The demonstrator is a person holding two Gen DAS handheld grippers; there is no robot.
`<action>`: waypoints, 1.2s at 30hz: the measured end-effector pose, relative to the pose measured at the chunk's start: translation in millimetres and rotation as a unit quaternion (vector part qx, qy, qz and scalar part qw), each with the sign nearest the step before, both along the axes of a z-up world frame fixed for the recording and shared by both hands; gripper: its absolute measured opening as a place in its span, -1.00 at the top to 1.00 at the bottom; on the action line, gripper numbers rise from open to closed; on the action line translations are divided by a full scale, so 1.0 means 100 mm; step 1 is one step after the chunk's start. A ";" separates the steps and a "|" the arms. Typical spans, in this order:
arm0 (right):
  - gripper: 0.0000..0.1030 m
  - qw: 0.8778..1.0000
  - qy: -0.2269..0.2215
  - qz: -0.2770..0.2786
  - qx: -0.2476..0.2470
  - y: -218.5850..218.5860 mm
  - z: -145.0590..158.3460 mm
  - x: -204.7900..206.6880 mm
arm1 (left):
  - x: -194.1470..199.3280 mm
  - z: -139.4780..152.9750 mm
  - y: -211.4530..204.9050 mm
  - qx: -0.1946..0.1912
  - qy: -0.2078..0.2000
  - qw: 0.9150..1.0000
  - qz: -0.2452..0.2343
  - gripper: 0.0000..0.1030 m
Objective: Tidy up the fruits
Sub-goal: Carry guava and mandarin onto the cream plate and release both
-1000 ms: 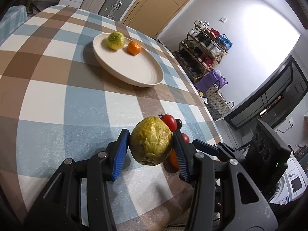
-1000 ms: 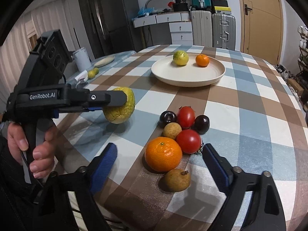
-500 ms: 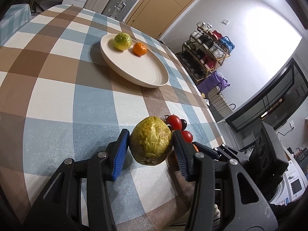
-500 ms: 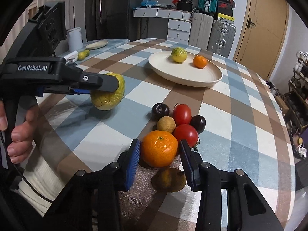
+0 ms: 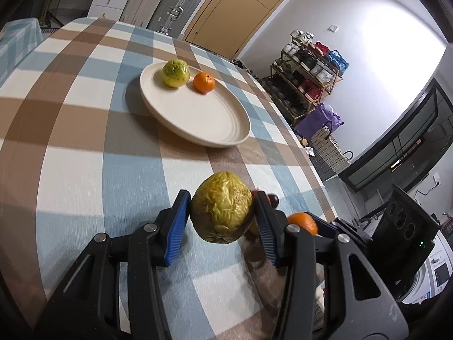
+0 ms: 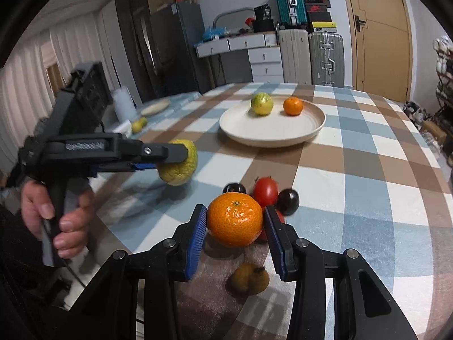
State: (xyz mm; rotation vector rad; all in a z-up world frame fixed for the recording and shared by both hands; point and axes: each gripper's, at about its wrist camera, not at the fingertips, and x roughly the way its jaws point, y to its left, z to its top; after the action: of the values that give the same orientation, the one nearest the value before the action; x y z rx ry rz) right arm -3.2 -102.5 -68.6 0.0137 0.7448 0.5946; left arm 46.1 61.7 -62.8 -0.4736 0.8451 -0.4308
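Left gripper (image 5: 222, 215): black plastic frame, blue ribbed pads, closed partway on a wrinkled yellow-green fruit (image 5: 221, 206), roughly egg-shaped, skin deeply creased and dull. Both pads press its sides; the fruit hangs clear of the cloth, casting a shadow below. In the right wrist view the same gripper is held by a hand (image 6: 56, 218) around its pistol-style grip.

Right gripper (image 6: 235, 223): same build. Its jaws have just been closing and now pinch a round glossy orange mandarin (image 6: 235, 219) with pebbled peel and a small green stem scar on top. Pads contact both sides; the mandarin sits above the cloth.

Table: blue, brown and white checked tablecloth (image 6: 354, 175), woven, matte. Just behind the mandarin, a cluster: a smooth red tomato (image 6: 265, 190) and two dark, shiny round plums (image 6: 288, 201). Below the mandarin, on the cloth, a small tan lumpy fruit (image 6: 249, 279), blurred.

Farther back, well apart from the cluster: a round cream ceramic plate (image 6: 271, 134) with raised rim and faint concentric ridges. On its far side lie a mottled yellow-green round fruit (image 6: 262, 104) and a small orange tangerine (image 6: 293, 106), near each other, not touching.
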 end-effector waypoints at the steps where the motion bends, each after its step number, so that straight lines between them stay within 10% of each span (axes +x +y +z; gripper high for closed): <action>1: 0.19 1.000 -0.004 -0.002 0.009 -0.04 0.03 0.02 | 0.05 0.02 0.00 0.001 0.000 1.000 0.001 0.15; 23: 0.19 0.995 -0.020 -0.007 0.101 -0.26 0.59 1.37 | 1.24 0.29 0.26 0.029 -0.017 0.999 0.040 0.15; 36: 0.19 0.994 0.032 0.027 0.105 0.15 0.38 2.30 | 1.85 0.08 0.37 0.056 -0.001 0.998 0.034 0.15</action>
State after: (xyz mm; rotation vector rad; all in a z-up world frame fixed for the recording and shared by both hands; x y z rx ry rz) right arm 226.4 -87.2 -30.7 0.2086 0.7444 0.7245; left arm 231.3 98.6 -54.6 -0.3970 0.8443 -0.3194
